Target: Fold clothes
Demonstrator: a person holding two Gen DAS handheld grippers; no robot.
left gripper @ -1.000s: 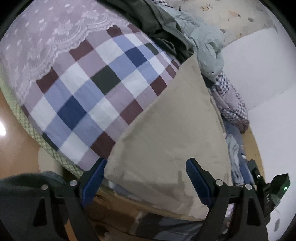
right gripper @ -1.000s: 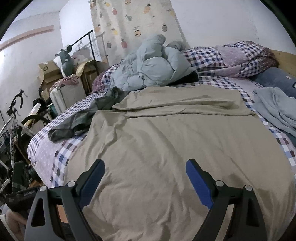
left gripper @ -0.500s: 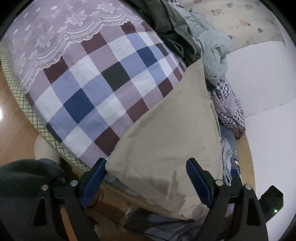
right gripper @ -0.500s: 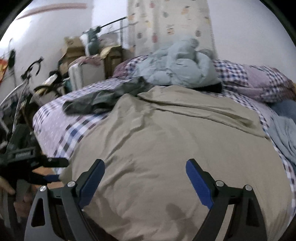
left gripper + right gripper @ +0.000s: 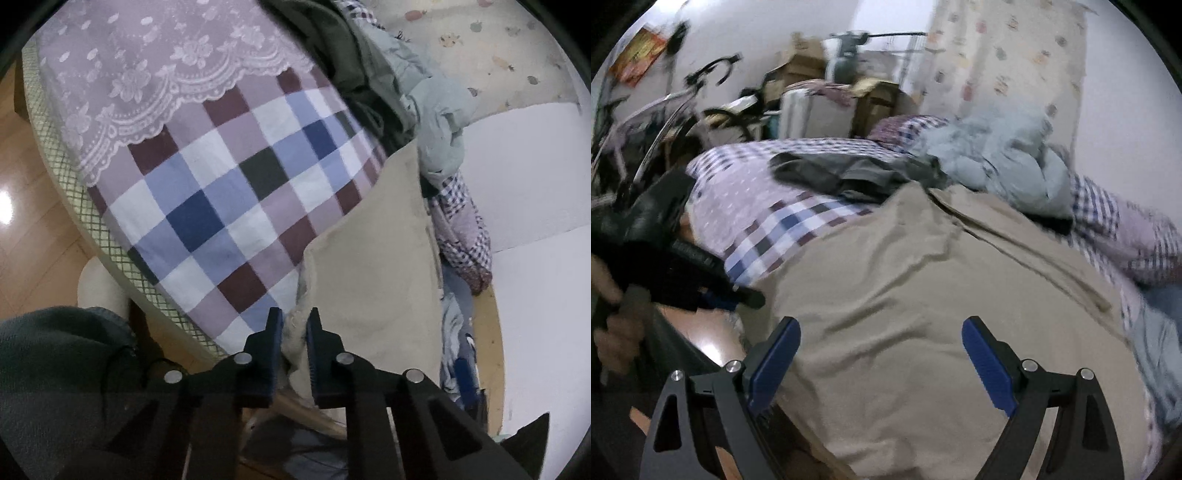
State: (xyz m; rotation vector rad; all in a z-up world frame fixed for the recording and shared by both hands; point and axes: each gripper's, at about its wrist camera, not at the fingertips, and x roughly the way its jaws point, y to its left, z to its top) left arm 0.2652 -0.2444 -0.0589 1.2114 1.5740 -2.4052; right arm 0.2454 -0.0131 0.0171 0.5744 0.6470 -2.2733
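No legible text, label, brand, number or sign in either view. Red poster [image 5: 639, 55] on the wall at 10 o'clock in the right wrist view: markings too blurred to read. Cardboard boxes [image 5: 801, 61] at 11 o'clock: any print unreadable. Curtain [image 5: 1004, 55] at 1 o'clock: small printed motifs only, no lettering.

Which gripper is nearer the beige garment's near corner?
Left. The left gripper is shut on the beige garment corner; the right gripper hangs open above its near edge.
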